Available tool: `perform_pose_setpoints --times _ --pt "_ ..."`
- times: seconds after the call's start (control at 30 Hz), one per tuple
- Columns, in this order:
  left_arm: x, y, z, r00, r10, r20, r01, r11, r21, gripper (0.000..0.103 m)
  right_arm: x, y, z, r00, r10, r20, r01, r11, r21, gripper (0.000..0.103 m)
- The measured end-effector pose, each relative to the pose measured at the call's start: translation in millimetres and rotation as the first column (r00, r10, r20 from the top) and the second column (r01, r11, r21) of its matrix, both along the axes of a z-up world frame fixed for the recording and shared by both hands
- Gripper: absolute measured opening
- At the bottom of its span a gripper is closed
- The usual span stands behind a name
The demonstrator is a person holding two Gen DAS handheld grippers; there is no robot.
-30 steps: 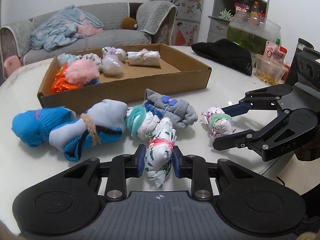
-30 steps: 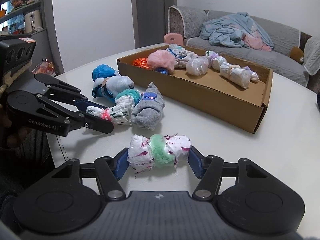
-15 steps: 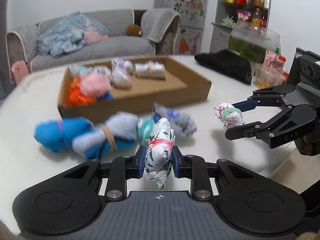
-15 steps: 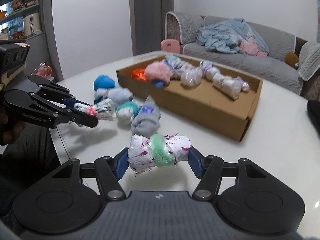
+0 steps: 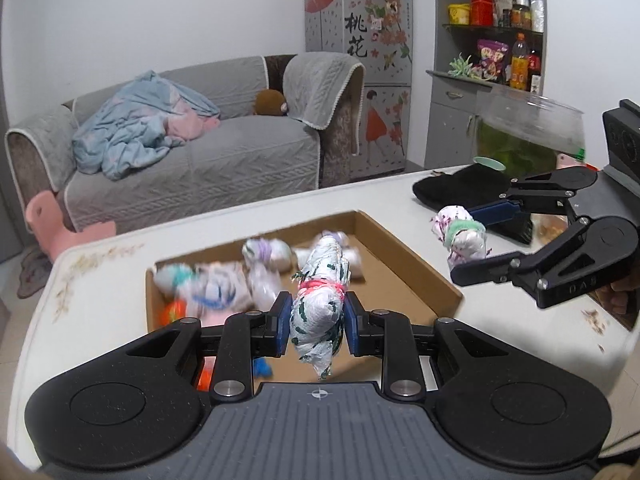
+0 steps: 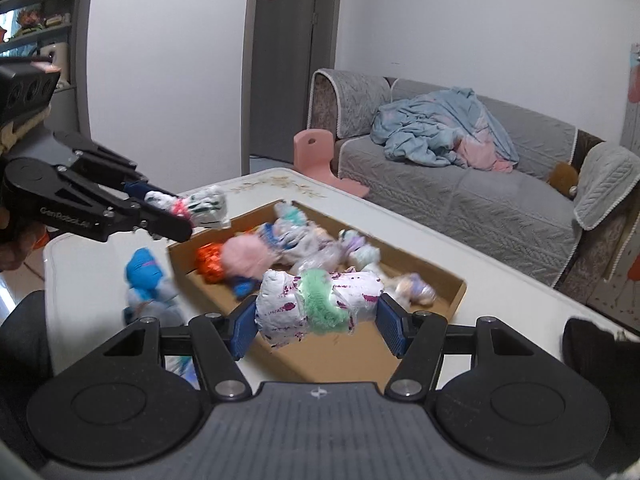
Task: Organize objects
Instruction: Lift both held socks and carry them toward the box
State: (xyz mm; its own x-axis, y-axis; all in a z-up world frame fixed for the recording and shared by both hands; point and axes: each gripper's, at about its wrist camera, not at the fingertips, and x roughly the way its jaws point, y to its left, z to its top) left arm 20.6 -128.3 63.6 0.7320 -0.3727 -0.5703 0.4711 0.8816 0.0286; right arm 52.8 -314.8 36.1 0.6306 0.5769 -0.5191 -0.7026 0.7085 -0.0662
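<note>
I hold both bundles above the cardboard box: left gripper jaws pinch the green-speckled roll lengthwise-forward, right gripper jaws clamp the green-banded roll crosswise.

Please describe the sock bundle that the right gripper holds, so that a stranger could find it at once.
Look at the shallow brown cardboard box on the white table. Above its near edge, the right gripper clamps a rolled white sock bundle with purple specks. A fuzzy green band around its middle sets it apart from the green-speckled bundle with a pink band in the left gripper.
</note>
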Motion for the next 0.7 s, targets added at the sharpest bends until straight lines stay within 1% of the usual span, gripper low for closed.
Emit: perform_pose_setpoints --times 0.1,0.2,0.3,0.33,0.47,0.57,0.7 --pt "35 -6 -5 0.998 0.007 -0.065 -0.008 1.000 -0.009 0.033 23 9 -6 1.000 0.004 -0.014 -0.005 1.000 -0.029 0.058" --pt "63 -17 -21 0.993 0.016 -0.114 -0.015 1.000 0.014 0.033 44 20 -23 0.998 0.023 -0.057 -0.026 0.998 -0.049 0.058" --pt "88 -24 -40 0.984 0.015 -0.178 -0.014 1.000 0.003 0.033 57 29 -39 0.995 0.029 -0.096 -0.036 0.997 -0.074 0.058" --pt "96 -27 -45 0.982 0.017 -0.190 -0.015 1.000 0.010 0.033 62 32 -44 0.994 0.032 -0.109 -0.041 0.996 -0.084 0.058" --pt "120 -42 -70 0.977 0.031 -0.211 -0.014 0.997 0.080 0.033 78 41 -59 0.989 0.033 -0.144 -0.050 0.992 -0.114 0.058" --pt "136 -48 -87 0.971 0.030 -0.238 -0.006 0.995 0.100 0.033 87 43 -66 0.983 0.044 -0.179 -0.066 0.991 -0.116 0.058" --pt "147 -52 -101 0.966 0.022 -0.257 0.007 0.994 0.110 0.033 98 46 -81 0.979 0.038 -0.202 -0.071 0.984 -0.161 0.058"
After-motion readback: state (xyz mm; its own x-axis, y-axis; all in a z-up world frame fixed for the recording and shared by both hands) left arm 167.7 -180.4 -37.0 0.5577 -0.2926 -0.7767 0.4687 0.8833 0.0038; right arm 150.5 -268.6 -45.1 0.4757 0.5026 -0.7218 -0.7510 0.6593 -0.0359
